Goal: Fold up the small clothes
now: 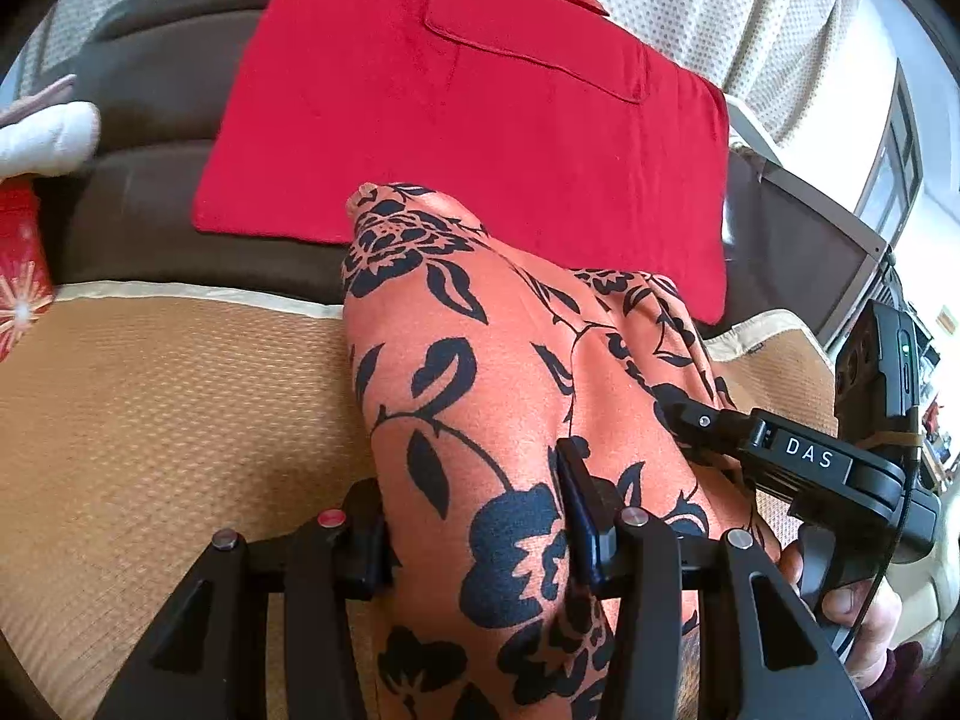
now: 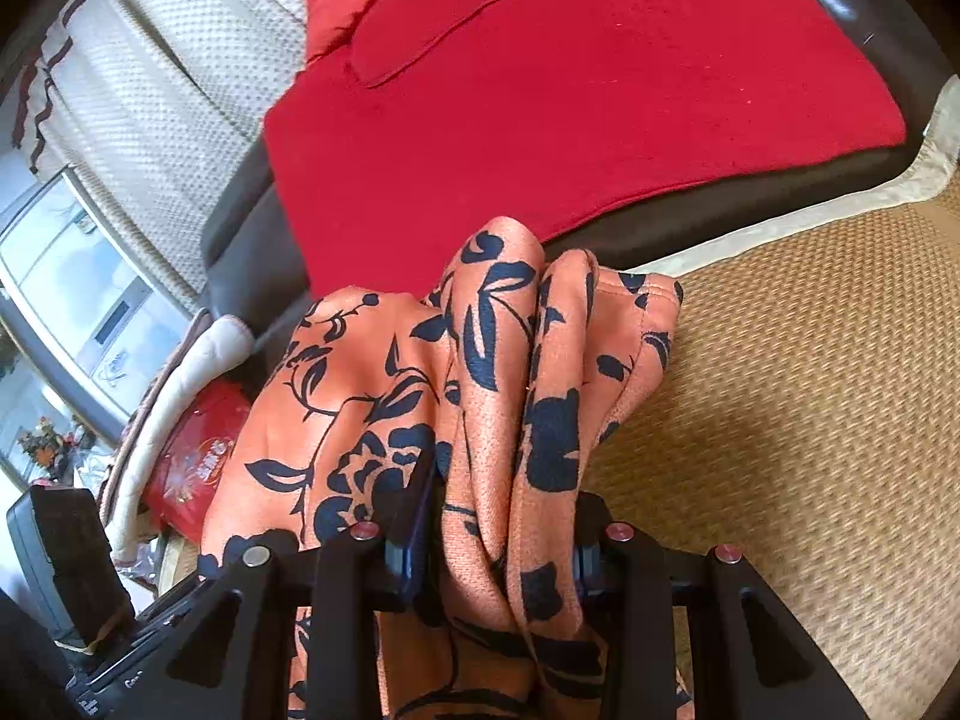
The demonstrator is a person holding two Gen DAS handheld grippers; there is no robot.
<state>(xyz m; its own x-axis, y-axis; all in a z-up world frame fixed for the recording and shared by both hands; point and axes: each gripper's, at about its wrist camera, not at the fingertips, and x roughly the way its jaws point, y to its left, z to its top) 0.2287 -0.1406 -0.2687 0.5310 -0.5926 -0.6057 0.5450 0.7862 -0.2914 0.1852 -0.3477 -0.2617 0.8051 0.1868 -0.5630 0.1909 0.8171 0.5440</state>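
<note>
An orange garment with black flowers [image 1: 480,360] hangs bunched between both grippers above a woven tan mat [image 1: 150,420]. In the left wrist view my left gripper [image 1: 474,528] is shut on a thick fold of it, with cloth filling the gap between the pads. My right gripper [image 1: 696,420] comes in from the right and bites the same garment's edge; a hand [image 1: 864,612] holds it. In the right wrist view my right gripper [image 2: 498,528] is shut on several gathered pleats of the orange garment [image 2: 510,360]. A folded red garment [image 1: 468,120] lies flat just beyond.
The red garment [image 2: 570,120] rests on a dark brown cushion [image 1: 150,120]. White dotted fabric [image 2: 168,90] lies behind it. A red packet [image 2: 192,468] and a white padded cloth [image 2: 198,360] sit at the mat's side. The tan mat [image 2: 810,390] spreads to the right.
</note>
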